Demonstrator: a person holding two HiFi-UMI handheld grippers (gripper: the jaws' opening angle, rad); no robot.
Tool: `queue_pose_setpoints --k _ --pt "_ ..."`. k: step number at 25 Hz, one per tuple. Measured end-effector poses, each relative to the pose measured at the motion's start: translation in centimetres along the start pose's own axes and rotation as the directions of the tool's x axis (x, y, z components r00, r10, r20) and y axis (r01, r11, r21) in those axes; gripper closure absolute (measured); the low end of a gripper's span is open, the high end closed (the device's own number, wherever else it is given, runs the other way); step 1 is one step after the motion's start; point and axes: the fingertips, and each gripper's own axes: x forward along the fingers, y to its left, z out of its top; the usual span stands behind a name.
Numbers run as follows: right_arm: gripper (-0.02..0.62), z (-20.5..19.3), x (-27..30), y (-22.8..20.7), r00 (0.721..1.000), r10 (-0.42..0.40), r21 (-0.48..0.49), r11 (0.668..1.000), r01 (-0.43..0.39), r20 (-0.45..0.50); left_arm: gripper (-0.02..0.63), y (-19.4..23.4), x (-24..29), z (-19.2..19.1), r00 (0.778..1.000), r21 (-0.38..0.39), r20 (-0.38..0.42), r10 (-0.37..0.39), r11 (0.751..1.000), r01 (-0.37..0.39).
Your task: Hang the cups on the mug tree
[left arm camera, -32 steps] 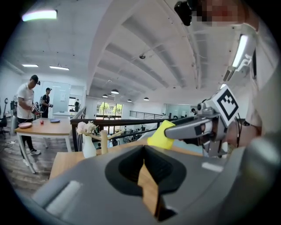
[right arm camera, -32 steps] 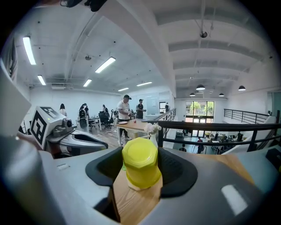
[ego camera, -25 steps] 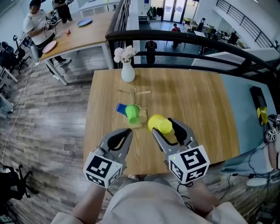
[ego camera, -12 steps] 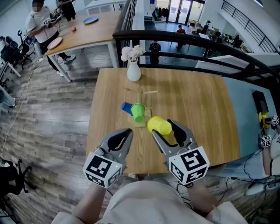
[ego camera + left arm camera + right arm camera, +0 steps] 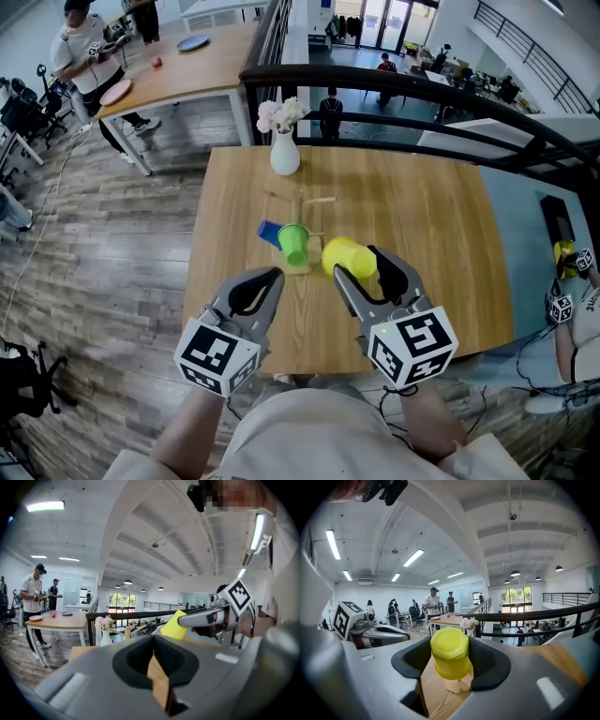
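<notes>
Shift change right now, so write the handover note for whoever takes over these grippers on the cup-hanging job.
Left gripper: jaws shut, empty, above the near part of the table.
Right gripper: jaws shut on the yellow cup, just right of the mug tree.
Green cup and blue cup are at the tree. They look hung, but that cannot be confirmed from here.
Left to do: hang the yellow cup on a free peg, then release.

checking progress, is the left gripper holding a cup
No, the left gripper has its jaws shut with nothing between them; the yellow cup sits in the right gripper.
</notes>
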Motion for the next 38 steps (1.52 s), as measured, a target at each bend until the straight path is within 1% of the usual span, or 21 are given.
queue_pose_setpoints --k 4,9,17,24,29,33,38 --pt "0.342 1.3 0.5 -1.1 0.999 -0.020 0.006 1.000 0.019 0.034 0.603 0.8 0.6 1.2 1.000 0.020 0.018 0.012 1.000 -0.013" --pt "0.342 2.6 1.6 -2.3 0.998 -0.021 0.021 1.000 0.020 0.054 0.604 1.5 1.3 2.6 0.999 0.034 0.043 0.018 0.999 -0.019" --pt "0.342 3.6 4.7 -4.6 0.999 -0.019 0.038 0.999 0.017 0.050 0.604 2.2 3.0 3.1 0.999 0.023 0.045 0.016 1.000 -0.017" --pt "0.342 2.3 7.5 -5.5 1.000 0.003 0.048 0.999 -0.004 0.022 0.604 3.4 4.4 2.1 1.000 -0.002 0.017 0.021 1.000 -0.021" --pt "0.342 1.0 9.3 -5.6 1.000 0.022 0.068 0.997 -0.022 -0.004 0.604 4.1 5.0 1.6 1.000 -0.013 0.006 0.026 1.000 -0.025" --pt "0.342 0.4 10.6 -5.4 0.999 0.052 0.077 0.996 -0.051 -0.012 0.604 4.8 5.6 1.0 1.000 -0.027 -0.007 0.030 0.999 -0.030" --pt "0.341 -1.2 12.1 -5.4 0.997 0.068 0.087 0.994 -0.064 -0.041 0.604 5.7 6.0 -0.1 0.999 -0.048 -0.023 0.044 0.998 -0.045"
